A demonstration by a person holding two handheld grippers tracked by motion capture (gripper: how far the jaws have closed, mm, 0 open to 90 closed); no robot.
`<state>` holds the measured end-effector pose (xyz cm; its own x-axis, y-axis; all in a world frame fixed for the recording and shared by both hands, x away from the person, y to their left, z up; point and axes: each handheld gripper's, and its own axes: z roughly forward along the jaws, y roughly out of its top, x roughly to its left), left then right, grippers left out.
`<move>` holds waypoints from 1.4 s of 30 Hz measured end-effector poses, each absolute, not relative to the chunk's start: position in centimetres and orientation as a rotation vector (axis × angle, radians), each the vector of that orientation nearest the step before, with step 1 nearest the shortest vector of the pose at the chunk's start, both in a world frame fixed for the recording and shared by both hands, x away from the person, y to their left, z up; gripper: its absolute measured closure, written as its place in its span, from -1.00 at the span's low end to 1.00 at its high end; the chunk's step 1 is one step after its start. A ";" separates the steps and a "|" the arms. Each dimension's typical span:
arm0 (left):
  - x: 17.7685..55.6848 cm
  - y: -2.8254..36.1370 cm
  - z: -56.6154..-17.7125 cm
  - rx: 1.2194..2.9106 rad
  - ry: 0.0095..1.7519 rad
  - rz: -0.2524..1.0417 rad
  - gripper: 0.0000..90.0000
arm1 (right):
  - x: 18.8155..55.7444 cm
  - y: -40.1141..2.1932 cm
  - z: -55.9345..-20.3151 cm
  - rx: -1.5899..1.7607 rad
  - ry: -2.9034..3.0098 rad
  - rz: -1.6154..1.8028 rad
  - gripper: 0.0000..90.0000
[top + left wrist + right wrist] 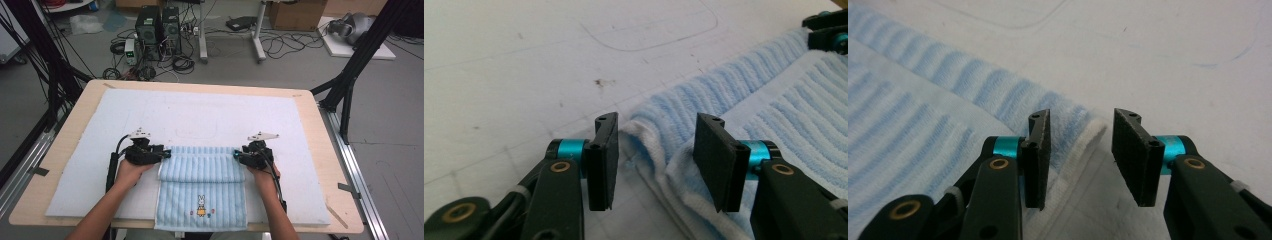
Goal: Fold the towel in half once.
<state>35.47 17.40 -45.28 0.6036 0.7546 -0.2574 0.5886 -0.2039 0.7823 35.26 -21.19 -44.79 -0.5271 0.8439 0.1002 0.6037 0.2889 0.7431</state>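
Our fingers are released on both sides: the left gripper (656,165) stands with its jaws apart, and the folded corner of the blue towel (202,192) lies between the pads without being pressed. The right gripper (1080,157) is the same, open, with the white hem of the towel's other corner just beside its inner pad and partly between the two.

From the fingers, the towel runs inward, toward the other hand. In the high view the fold edge is the long axis that joins the left gripper (145,154) and the right gripper (256,156), and the rest of the towel goes from the fingers back toward us and hangs a little over the near edge of the white mat (200,115). Both hands are equally near, each at its own corner.

We judge the fold is laid down and let go. We read no writing; there is only a small rabbit picture (201,205) near the towel's near end.
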 end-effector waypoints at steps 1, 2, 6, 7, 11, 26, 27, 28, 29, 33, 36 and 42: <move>35.4 17.2 -45.3 1.910 1.071 0.240 0.29 | 35.3 -21.1 -44.8 1.310 2.251 1.076 0.32; 35.4 17.1 -45.3 1.920 1.062 0.244 0.37 | 35.3 -21.0 -44.7 1.304 2.257 1.076 0.40; 35.5 16.6 -45.2 1.934 1.037 0.207 0.83 | 35.2 -20.7 -44.7 1.260 2.322 1.119 0.88; 35.7 16.7 -45.2 1.923 1.050 0.193 0.83 | 35.2 -20.8 -44.7 1.249 2.329 1.124 0.90; 36.5 16.7 -45.1 1.882 1.075 0.189 0.84 | 35.8 -21.5 -44.6 1.280 2.301 1.183 0.91; 40.9 17.0 -43.4 1.802 1.070 0.256 0.84 | 39.1 -21.2 -42.9 1.248 2.158 1.204 0.91; 41.4 16.9 -43.3 1.802 1.071 0.259 0.84 | 39.4 -21.2 -42.8 1.261 2.154 1.202 0.90; 41.7 17.0 -43.2 1.795 1.070 0.271 0.83 | 39.8 -21.1 -42.6 1.264 2.148 1.200 0.90; 42.1 17.0 -43.1 1.793 1.072 0.266 0.83 | 40.2 -21.1 -42.5 1.257 2.146 1.195 0.90; 43.4 17.0 -42.9 1.795 1.060 0.278 0.83 | 41.7 -20.8 -42.1 1.240 2.135 1.170 0.90; 44.0 16.9 -42.9 1.791 1.051 0.290 0.82 | 42.6 -20.7 -42.3 1.256 2.128 1.146 0.91; 44.7 16.6 -43.6 1.804 1.041 0.309 0.82 | 43.7 -20.3 -43.0 1.259 2.131 1.083 0.90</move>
<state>44.72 16.59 -43.59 0.5986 0.7656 -0.2356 0.5135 -0.1409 0.8464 43.68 -20.31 -42.95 -0.4910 0.8709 0.0200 0.5298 0.2803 0.8004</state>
